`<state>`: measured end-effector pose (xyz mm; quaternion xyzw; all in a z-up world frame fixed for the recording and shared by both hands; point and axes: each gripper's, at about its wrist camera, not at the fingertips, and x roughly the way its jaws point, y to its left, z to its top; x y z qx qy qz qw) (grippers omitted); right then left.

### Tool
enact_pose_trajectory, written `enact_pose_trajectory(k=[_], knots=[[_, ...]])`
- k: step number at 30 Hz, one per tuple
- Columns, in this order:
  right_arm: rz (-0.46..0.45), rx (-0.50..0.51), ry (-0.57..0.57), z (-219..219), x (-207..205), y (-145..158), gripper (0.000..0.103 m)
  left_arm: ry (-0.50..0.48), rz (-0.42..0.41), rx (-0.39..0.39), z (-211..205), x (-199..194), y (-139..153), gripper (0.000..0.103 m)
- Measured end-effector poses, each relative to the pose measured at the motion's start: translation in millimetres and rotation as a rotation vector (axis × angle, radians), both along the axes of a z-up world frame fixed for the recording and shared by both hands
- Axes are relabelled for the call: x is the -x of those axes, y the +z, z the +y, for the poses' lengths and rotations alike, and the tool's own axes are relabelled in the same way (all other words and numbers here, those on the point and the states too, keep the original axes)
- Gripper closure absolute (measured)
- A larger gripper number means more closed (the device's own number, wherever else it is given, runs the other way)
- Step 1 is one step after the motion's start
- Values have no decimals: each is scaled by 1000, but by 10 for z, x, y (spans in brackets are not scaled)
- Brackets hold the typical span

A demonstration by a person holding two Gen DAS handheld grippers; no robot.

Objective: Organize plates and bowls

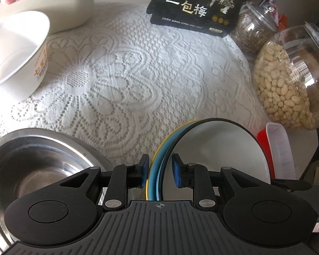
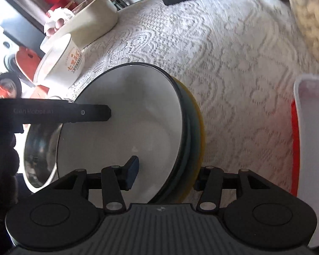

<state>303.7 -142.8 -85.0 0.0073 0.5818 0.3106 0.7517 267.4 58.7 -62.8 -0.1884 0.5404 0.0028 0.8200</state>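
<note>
I hold the plate stack [image 1: 159, 159] in both claws: L claw [image 1: 159, 170] nipping rim, R claw [image 2: 165, 176] straddling it. Risk: steel bowl [image 1: 32, 165] just beside stack, so any tilt slides plates apart.

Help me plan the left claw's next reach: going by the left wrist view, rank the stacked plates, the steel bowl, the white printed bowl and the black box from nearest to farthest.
From the left claw:
1. Stacked plates, on edge between its fingers.
2. Steel bowl, just to its left.
3. White printed bowl, far left.
4. Black box, at the table's far side.
</note>
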Motion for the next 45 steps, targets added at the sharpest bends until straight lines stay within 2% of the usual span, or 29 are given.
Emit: enact_pose_trajectory(k=[7,12,17,19,21,23,25,27,29,31,32,34,40,45], knots=[[-33,10,-11,51,-174,25,52,3,15,9,18,49,-8,77],[2,5,-30,-7,-241,-30,52,-1,0,27,11,69,20,77],[-79,47,-29,3,-193,128,51,10,-21,33,34,116,104,77],[-149,65,-26,21,-172,281,51,22,-59,37,79,210,234,77],[-243,80,-16,63,-140,486,47,42,-121,82,187,323,389,78],[-344,92,-1,150,-106,704,37,80,-191,131,362,430,541,78],[-414,102,17,264,-97,879,34,151,-263,142,604,535,673,78],[-438,105,40,408,-140,1016,32,258,-329,129,903,654,759,78],[-436,111,67,614,-196,1091,31,381,-366,76,1209,771,779,78],[-424,115,90,833,-250,1118,27,504,-350,7,1506,842,733,78],[-410,116,102,957,-277,1116,22,549,-339,-16,1647,856,688,78],[-375,115,119,1201,-314,1099,20,608,-300,-37,1898,833,565,78],[-293,122,224,1985,-444,1002,20,653,-273,27,2244,660,243,78],[-269,118,214,2530,-636,780,24,654,-266,63,2392,502,-37,78]])
